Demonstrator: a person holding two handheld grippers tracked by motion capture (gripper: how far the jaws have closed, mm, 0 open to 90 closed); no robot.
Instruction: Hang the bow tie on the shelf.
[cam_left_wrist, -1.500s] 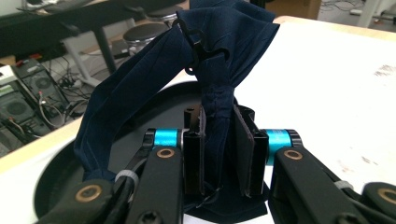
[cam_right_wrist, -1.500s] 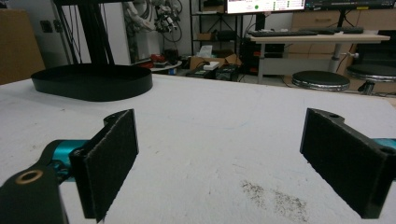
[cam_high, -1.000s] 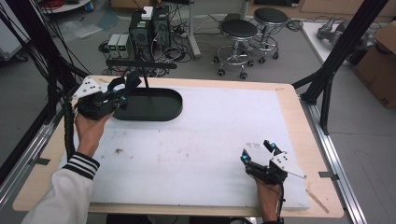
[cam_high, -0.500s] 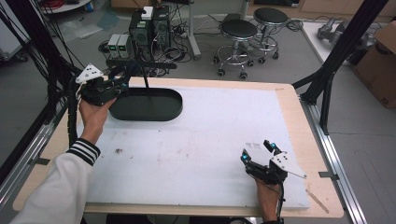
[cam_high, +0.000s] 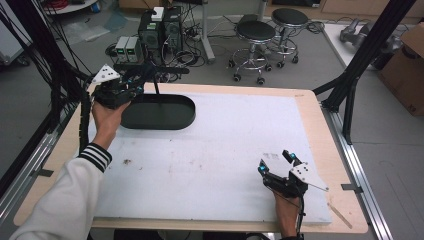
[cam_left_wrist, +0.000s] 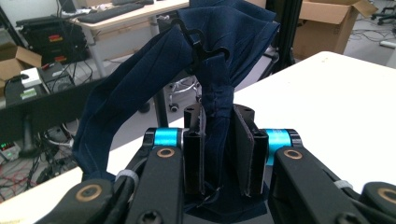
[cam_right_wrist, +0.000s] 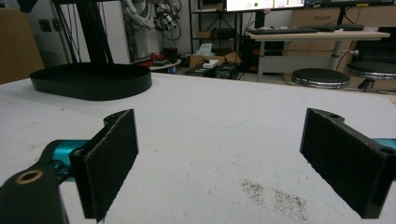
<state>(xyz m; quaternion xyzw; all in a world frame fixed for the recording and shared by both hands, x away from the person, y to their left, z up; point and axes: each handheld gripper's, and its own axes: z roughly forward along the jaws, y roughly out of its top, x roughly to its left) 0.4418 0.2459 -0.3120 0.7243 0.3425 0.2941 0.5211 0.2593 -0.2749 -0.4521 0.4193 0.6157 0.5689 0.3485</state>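
Navy cloth (cam_left_wrist: 154, 84) is hanging between the jaws of the left hand-held gripper (cam_left_wrist: 218, 154), which are pinching a gathered fold of it; a black hanger hook (cam_left_wrist: 194, 39) is poking out of the cloth above the jaws. In the high view, the left hand-held gripper (cam_high: 131, 82) is being held up at the far left corner of the counter (cam_high: 310, 107), just beside the black oval tray (cam_high: 160, 112), with a striped cuff (cam_high: 95, 156) showing on the sleeve behind it. White padding (cam_high: 210, 155) is covering most of the counter, with a few dark specks on it. The right hand-held gripper (cam_high: 276, 162) is sitting low near the front right edge, its jaws spread wide and gripping nothing. In the right gripper view, the tray (cam_right_wrist: 91, 80) is lying well apart, far across the padding.
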